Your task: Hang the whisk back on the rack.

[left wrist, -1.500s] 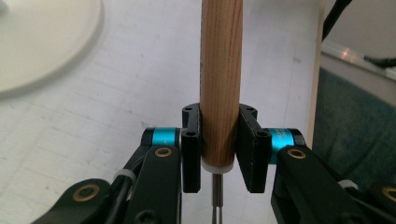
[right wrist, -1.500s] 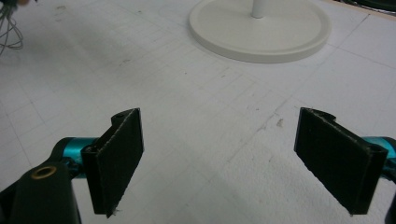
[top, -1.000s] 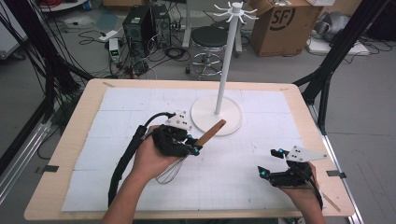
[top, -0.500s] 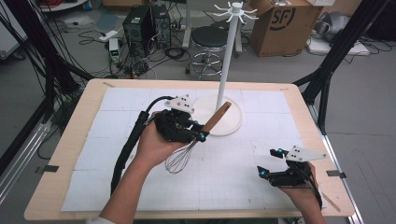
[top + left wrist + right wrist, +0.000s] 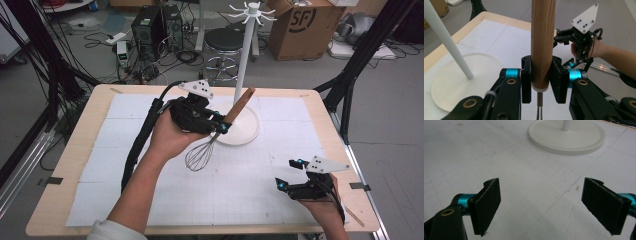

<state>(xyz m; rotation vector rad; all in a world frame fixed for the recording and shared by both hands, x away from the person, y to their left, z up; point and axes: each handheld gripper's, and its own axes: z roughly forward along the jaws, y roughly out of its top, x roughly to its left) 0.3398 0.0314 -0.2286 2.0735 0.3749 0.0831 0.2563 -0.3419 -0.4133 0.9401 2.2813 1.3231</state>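
Above the table's far middle, in the high view, the left gripper (image 5: 220, 125) clamps a whisk (image 5: 212, 142) beside the white hook stand (image 5: 245, 60); the right gripper (image 5: 290, 175) rests near the right corner. Left gripper view: jaws grip the stiff, light wooden handle (image 5: 542, 42) low, the safest hold; wire loops hang springy. Right gripper view: jaws wide, empty.

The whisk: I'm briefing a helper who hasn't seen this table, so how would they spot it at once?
Start at the white stand, whose round base sits on the far middle of the table. Just left of that base, the left hand-held gripper is shut on the whisk, lifted off the table. Nothing else here has its wooden handle and wire loops.
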